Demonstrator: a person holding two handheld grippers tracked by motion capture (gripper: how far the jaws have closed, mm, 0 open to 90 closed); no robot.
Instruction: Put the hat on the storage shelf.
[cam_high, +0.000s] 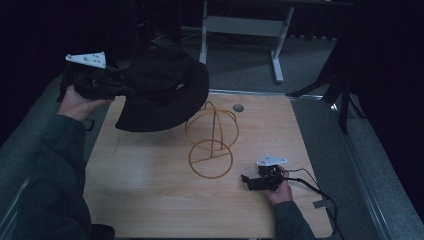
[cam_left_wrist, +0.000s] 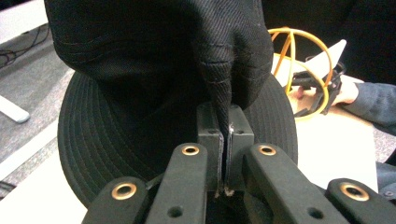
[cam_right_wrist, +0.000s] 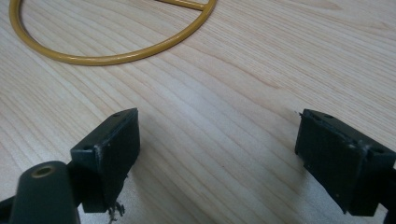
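Black fabric of the hat (cam_high: 162, 90) is pinched tight between the jaws of the left gripper (cam_high: 116, 85) at the upper left of the high view, a fold of the crown clamped flat as the left gripper view shows it (cam_left_wrist: 224, 93). From that grip the hat hangs up and left of the yellow wire stand (cam_high: 211, 140), whose long axis runs upright from its ring base at mid-frame; the brim's near edge already overlaps the stand's dome in the picture (how high above it cannot be told). Likely the hat must travel right and down onto the dome. Open wooden table (cam_high: 150, 200) lies all round the base. At lower right, the right gripper (cam_high: 246, 181) rests low beside the ring, jaws spread wide on nothing.
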